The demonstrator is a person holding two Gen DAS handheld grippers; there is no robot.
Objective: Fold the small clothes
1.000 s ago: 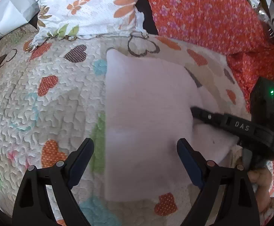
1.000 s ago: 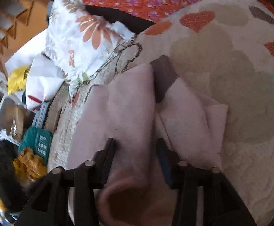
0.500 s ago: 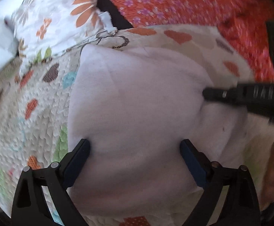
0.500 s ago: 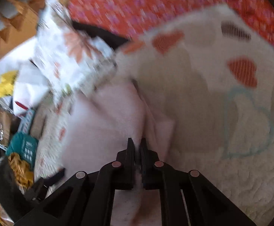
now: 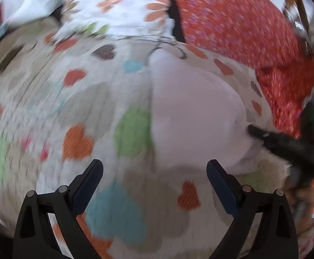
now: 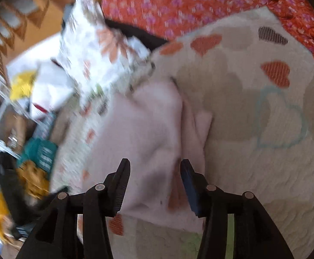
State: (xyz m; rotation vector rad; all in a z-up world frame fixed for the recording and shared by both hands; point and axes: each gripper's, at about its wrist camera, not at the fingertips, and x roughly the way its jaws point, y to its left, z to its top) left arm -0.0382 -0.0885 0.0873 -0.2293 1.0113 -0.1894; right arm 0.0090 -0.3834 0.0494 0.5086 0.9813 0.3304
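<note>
Right wrist view: my right gripper [image 6: 154, 183], fingers apart, straddles the folded pink garment [image 6: 148, 133] on the heart-print quilt [image 6: 253, 112]; left gripper [image 5: 154, 185] gapes at 6 o'clock. A careless drag could undo the fold.

Heart-print quilt [image 5: 75, 116], floral pillow [image 5: 118, 6], red flowered cloth [image 5: 232, 21].

Both wrist cams look down close, from opp. sides, sharing pink garment [image 5: 191, 116] [image 6: 148, 133] on quilt [image 5: 70, 99] [image 6: 253, 112].
</note>
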